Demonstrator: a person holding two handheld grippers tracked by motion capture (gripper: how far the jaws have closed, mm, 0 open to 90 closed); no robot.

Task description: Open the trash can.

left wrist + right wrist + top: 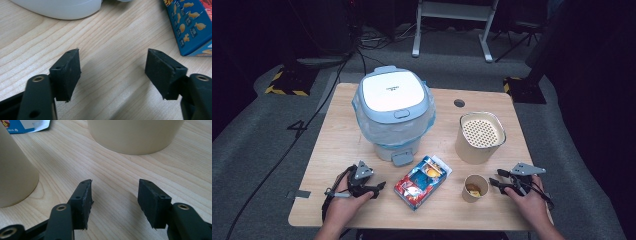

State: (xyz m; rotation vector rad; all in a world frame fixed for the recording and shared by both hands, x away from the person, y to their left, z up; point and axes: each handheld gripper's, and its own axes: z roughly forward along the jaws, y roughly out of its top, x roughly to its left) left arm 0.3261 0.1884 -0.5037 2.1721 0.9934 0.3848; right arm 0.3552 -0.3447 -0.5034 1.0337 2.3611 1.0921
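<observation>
The small tan paper cup (475, 187) stands upright on the light wooden desk (337, 145), just to the left of the right gripper (495, 178); something yellowish lies at its bottom, too small to make out. In the right gripper view the cup's side (15, 177) rises at the left, close to the left jaw but not touching it. The right gripper rests low over the desk with its jaws spread wide and nothing between them but bare wood.

The flat blue and red snack box printed with small fish shapes (422, 181) lies on the desk between the two grippers, with the cup near its right edge. The left gripper (380, 189) sits just left of the box; in the left gripper view the box's blue corner (192, 27) lies beyond the right jaw, apart from it. Its jaws are also wide apart and hold nothing.

Behind the cup stands a taller cream cylindrical container with a perforated insert (481, 136). Farther back at the middle of the desk is a white and pale blue lidded bin lined with a clear plastic bag (393, 112), its foot pedal facing the box.
</observation>
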